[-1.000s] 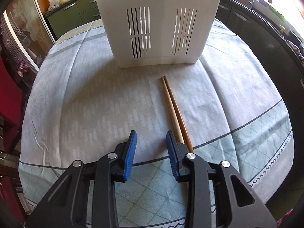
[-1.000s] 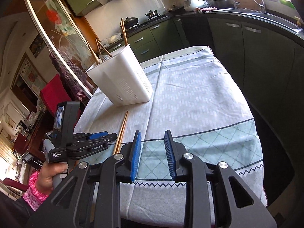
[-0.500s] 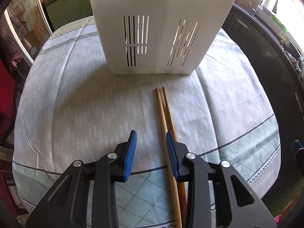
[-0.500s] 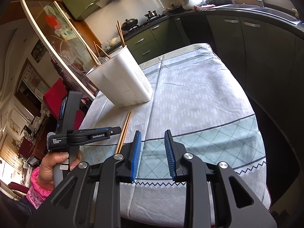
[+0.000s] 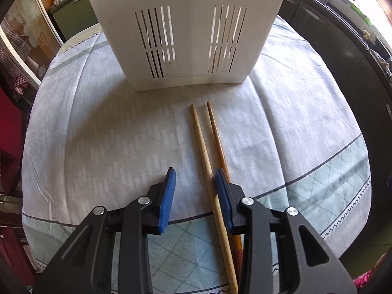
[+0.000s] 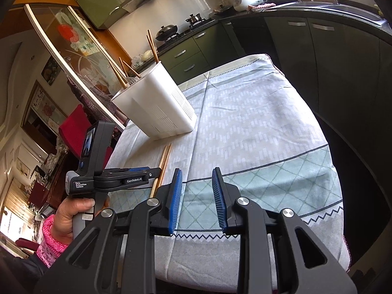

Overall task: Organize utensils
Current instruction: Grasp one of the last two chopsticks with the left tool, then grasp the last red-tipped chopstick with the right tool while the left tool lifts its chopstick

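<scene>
Chopsticks, two thin wooden sticks (image 5: 207, 152), lie side by side on the cloth-covered counter (image 5: 98, 147), just before the white slotted plastic utensil holder (image 5: 188, 36). The left gripper (image 5: 194, 196) hangs over them with its jaws spread and pinching nothing; the paler stick runs between them. They look light, stiff and smooth, likely to roll, so I would pinch both near the middle. The right gripper (image 6: 197, 201) is also spread and empty.

White utensil holder (image 5: 188, 34): top cut off by left-wrist frame edge | darker chopstick (image 5: 216, 134): near end hidden behind gripper finger | left gripper (image 6: 147, 174): fingertips' gap unreadable from right wrist
</scene>
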Action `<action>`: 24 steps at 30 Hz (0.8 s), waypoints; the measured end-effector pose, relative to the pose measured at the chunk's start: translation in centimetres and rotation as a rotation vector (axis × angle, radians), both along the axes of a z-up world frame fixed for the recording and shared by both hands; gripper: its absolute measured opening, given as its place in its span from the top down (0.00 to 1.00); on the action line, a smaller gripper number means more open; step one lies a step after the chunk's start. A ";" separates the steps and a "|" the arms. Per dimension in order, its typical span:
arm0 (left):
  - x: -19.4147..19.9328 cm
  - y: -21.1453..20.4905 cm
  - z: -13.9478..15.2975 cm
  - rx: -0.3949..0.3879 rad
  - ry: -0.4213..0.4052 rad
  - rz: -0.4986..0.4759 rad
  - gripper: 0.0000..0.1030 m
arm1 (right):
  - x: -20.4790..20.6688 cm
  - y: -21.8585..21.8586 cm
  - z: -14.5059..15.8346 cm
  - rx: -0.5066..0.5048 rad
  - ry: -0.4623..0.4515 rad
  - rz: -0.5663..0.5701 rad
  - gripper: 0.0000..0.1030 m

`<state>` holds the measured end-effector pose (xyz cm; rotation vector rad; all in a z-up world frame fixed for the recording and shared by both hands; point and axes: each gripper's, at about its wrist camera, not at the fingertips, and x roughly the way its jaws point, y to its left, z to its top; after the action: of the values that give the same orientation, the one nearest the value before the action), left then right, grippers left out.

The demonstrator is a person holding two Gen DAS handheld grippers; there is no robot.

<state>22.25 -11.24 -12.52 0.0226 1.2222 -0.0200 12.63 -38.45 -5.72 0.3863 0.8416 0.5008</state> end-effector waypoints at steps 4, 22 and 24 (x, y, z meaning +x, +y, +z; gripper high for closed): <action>0.0 0.7 0.2 -0.014 0.011 -0.001 0.90 | 0.1 1.0 0.0 -0.008 0.005 0.029 0.72; -5.8 9.1 6.3 -0.112 -0.271 0.083 0.94 | 2.8 7.9 -0.4 -0.137 0.036 0.138 0.69; -7.5 10.2 7.5 -0.115 -0.338 0.103 0.94 | 3.5 9.8 -0.6 -0.187 0.036 0.154 0.69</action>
<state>14.77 -1.00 -4.98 -0.1328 0.8810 0.0036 16.14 -28.62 -6.34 0.1604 0.9494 0.5533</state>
